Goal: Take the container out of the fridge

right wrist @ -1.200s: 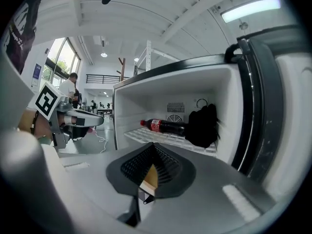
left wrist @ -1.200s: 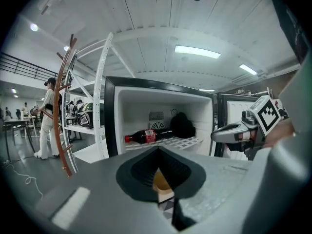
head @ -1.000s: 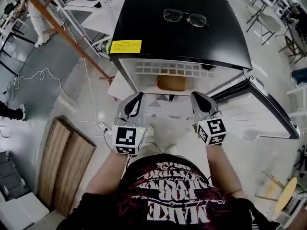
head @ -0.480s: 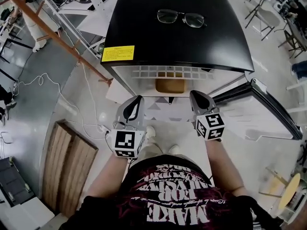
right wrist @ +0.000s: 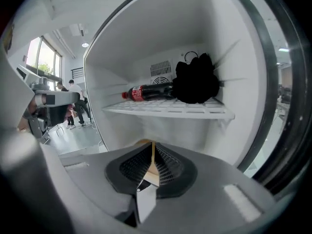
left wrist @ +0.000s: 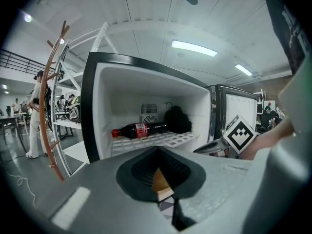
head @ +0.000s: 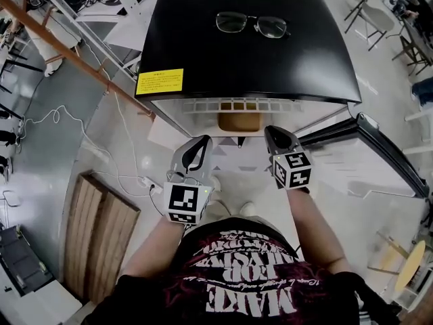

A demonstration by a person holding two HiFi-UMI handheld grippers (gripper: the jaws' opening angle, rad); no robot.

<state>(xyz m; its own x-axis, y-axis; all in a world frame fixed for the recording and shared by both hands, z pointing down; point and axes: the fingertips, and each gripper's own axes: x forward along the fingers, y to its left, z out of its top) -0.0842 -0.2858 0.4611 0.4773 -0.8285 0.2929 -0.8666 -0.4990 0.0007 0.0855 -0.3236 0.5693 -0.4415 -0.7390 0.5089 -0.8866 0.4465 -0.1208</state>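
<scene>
My left tool [head: 201, 142], jaws slightly apart, and right tool [head: 275, 132], jaws just opened a crack, hang empty before the brown boxy container [head: 239, 120] in the open black fridge [head: 250, 59].

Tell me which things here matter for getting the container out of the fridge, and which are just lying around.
For the job:
- fridge
- its open door
- tan container under the shelf

Just lying about:
- glasses on the fridge top
- cola bottle on the shelf
- black bundle on the shelf
- wooden boards
</scene>
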